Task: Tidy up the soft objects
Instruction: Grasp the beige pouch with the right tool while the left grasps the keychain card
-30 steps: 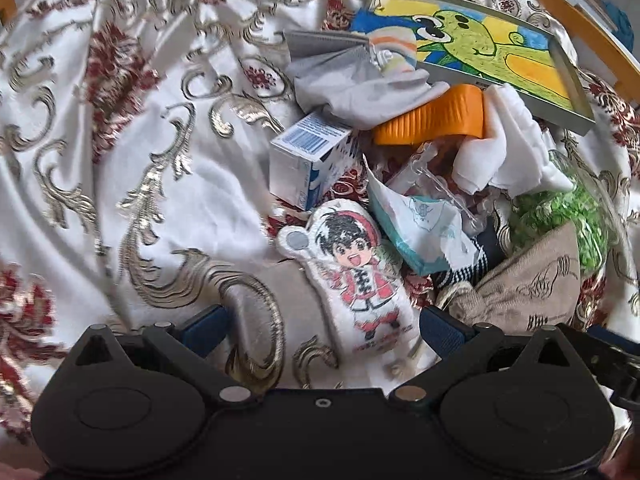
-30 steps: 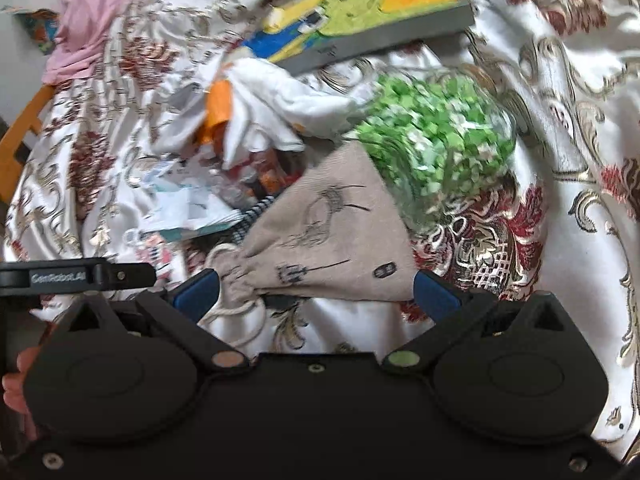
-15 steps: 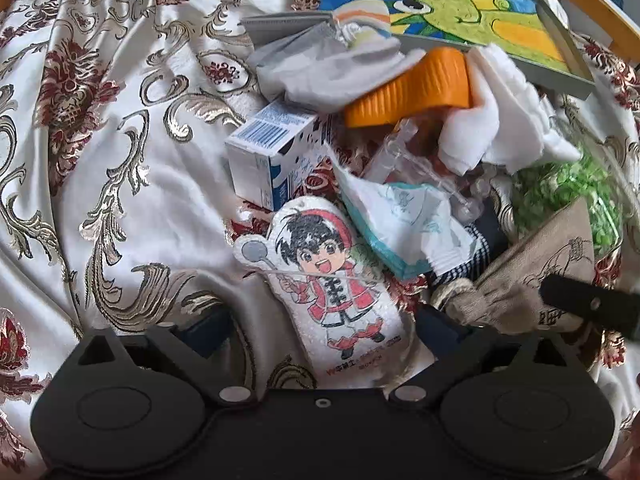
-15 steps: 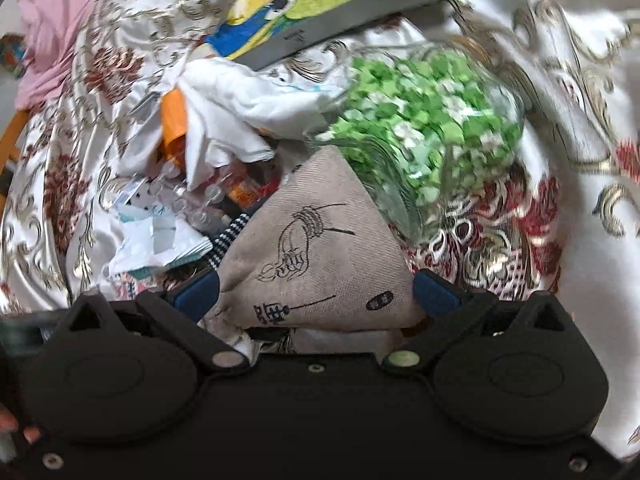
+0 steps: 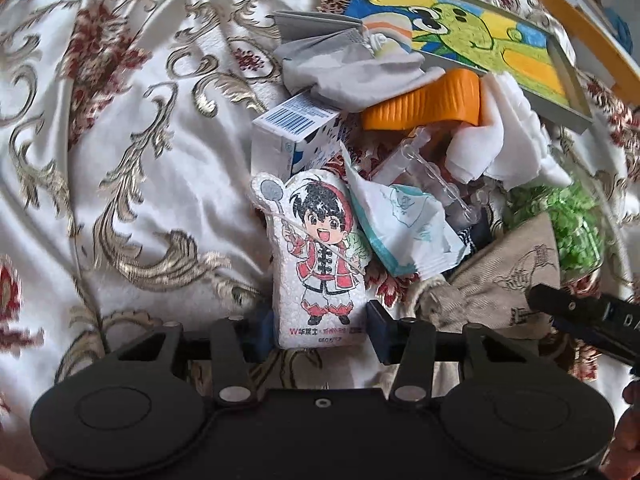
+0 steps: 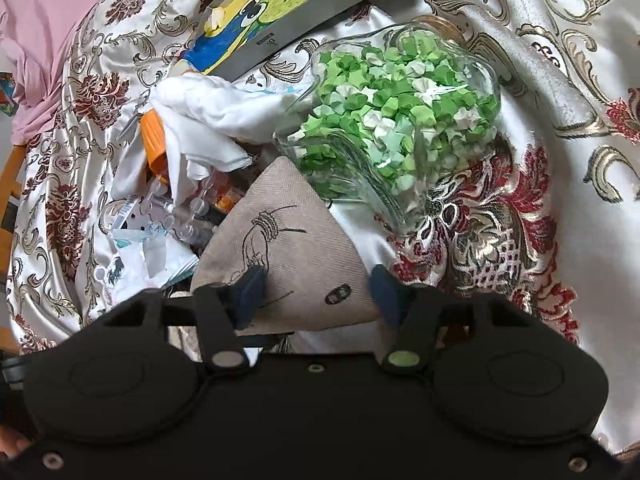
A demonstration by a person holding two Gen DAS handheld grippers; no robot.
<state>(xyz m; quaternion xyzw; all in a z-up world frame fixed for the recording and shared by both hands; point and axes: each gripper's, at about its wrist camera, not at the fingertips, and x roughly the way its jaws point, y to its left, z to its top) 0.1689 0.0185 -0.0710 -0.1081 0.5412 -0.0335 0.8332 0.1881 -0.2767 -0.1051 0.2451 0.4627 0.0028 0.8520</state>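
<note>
A flat plush cushion printed with a cartoon boy (image 5: pixel 316 256) lies on the patterned cloth. My left gripper (image 5: pixel 320 330) is closed in around its lower end, the pads touching both sides. A beige drawstring pouch with line drawings (image 6: pixel 288 256) lies beside it; it also shows in the left wrist view (image 5: pixel 504 280). My right gripper (image 6: pixel 316 294) is closed in on the pouch's near edge. A white cloth (image 5: pixel 500 148), a grey cloth (image 5: pixel 360 72) and a soft tissue pack (image 5: pixel 404 228) lie in the pile.
A glass jar of green paper stars (image 6: pixel 400 120) lies right of the pouch. A framed frog picture (image 5: pixel 480 40), an orange plastic piece (image 5: pixel 428 104), a small carton (image 5: pixel 296 136) and clear plastic tubes (image 5: pixel 440 176) crowd the pile. The cloth (image 5: pixel 120 120) spreads left.
Both grippers moved forward and narrowed their jaws: the left around the cartoon cushion's lower end, the right around the beige pouch's near edge.
</note>
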